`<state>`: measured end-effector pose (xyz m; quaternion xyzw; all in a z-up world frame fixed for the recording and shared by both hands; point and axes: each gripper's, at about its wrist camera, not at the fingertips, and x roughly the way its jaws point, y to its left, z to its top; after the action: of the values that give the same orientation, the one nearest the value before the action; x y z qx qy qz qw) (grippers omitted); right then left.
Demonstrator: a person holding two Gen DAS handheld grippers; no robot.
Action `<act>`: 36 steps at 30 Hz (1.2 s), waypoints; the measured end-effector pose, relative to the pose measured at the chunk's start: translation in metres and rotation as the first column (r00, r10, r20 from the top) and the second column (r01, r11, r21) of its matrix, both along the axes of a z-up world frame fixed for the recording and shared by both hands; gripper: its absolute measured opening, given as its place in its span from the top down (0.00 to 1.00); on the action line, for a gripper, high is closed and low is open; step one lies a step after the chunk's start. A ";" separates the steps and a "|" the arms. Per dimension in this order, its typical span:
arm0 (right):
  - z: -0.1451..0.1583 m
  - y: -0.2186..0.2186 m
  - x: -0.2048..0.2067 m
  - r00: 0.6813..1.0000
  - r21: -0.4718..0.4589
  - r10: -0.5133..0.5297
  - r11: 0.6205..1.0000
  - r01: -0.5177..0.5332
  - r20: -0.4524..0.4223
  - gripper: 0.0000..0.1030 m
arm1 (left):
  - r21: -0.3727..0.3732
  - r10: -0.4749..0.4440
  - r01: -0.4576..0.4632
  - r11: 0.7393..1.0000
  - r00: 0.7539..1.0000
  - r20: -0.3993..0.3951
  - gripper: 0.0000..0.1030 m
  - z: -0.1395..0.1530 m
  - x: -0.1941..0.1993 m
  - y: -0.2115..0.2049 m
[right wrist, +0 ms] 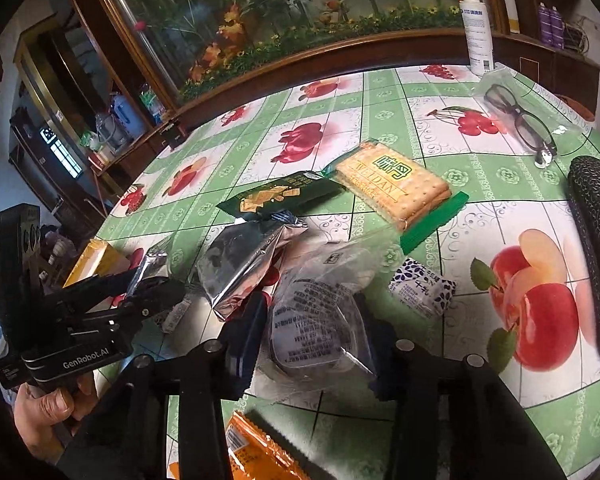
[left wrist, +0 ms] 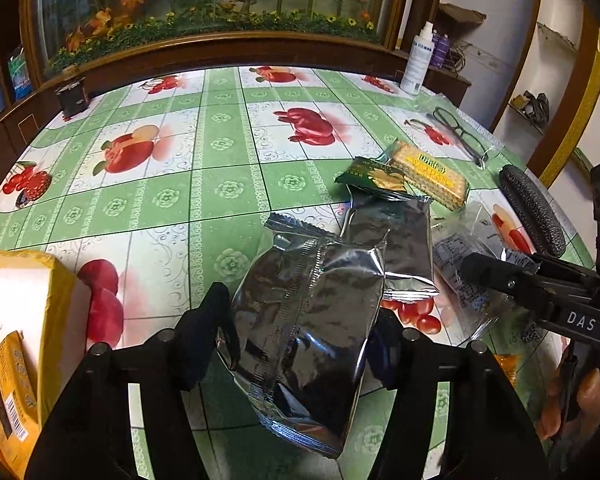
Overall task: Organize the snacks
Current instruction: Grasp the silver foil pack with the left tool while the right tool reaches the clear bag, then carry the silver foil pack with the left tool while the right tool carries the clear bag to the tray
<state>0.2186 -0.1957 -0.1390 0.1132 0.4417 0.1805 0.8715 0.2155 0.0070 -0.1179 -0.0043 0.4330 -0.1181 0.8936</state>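
My left gripper [left wrist: 304,340] is shut on a silver foil snack packet [left wrist: 308,320], its fingers pressing both long sides. In the right wrist view this gripper [right wrist: 152,292] shows at the left with a hand under it. My right gripper [right wrist: 312,340] is shut on a clear packet with printed text [right wrist: 316,312], which lies on the fruit-patterned tablecloth [right wrist: 380,120]. A second silver packet [left wrist: 392,248], a dark green packet [right wrist: 280,196] and a yellow biscuit pack [right wrist: 392,184] lie just beyond. A small blue-and-white packet [right wrist: 424,288] sits to the right.
A yellow box [left wrist: 16,320] stands at the left, close to my left gripper. An orange packet [right wrist: 256,448] lies near the front edge. Bagged glasses [right wrist: 520,120], a dark glasses case [right wrist: 596,248] and a white spray bottle [right wrist: 478,24] occupy the right side; a wooden cabinet rises behind.
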 end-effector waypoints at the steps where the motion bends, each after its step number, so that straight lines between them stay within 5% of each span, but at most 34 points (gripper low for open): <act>1: 0.000 -0.001 -0.002 1.000 0.005 0.000 1.000 0.000 0.000 0.57 | -0.014 0.003 -0.003 1.000 1.000 0.000 0.41 0.001 -0.002 0.003; 10: 0.011 -0.010 -0.026 1.000 0.066 0.002 0.998 -0.004 0.026 0.60 | -0.122 0.040 -0.040 0.992 0.999 -0.007 0.41 0.011 -0.036 0.030; 22: 0.019 -0.014 -0.046 0.999 0.073 0.016 0.997 -0.019 0.041 0.82 | -0.180 0.046 -0.049 0.982 0.999 -0.019 0.41 0.016 -0.093 0.053; 27: 0.009 -0.007 -0.038 1.000 0.046 0.023 0.999 -0.023 0.000 0.58 | -0.168 0.064 -0.067 0.983 0.998 -0.024 0.41 0.016 -0.111 0.055; 30: 0.000 0.008 -0.036 0.999 -0.031 0.031 0.999 -0.032 -0.031 0.35 | -0.163 0.061 -0.064 0.985 0.998 -0.019 0.41 0.017 -0.120 0.053; 36: -0.005 0.032 -0.039 0.999 -0.133 0.052 0.990 -0.053 -0.006 0.30 | -0.155 0.047 -0.048 0.987 0.999 -0.009 0.41 0.020 -0.127 0.050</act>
<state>0.1798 -0.1638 -0.1441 0.0435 0.4566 0.1734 0.8715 0.0883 0.0570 -0.0975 -0.0846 0.4246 -0.1302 0.8920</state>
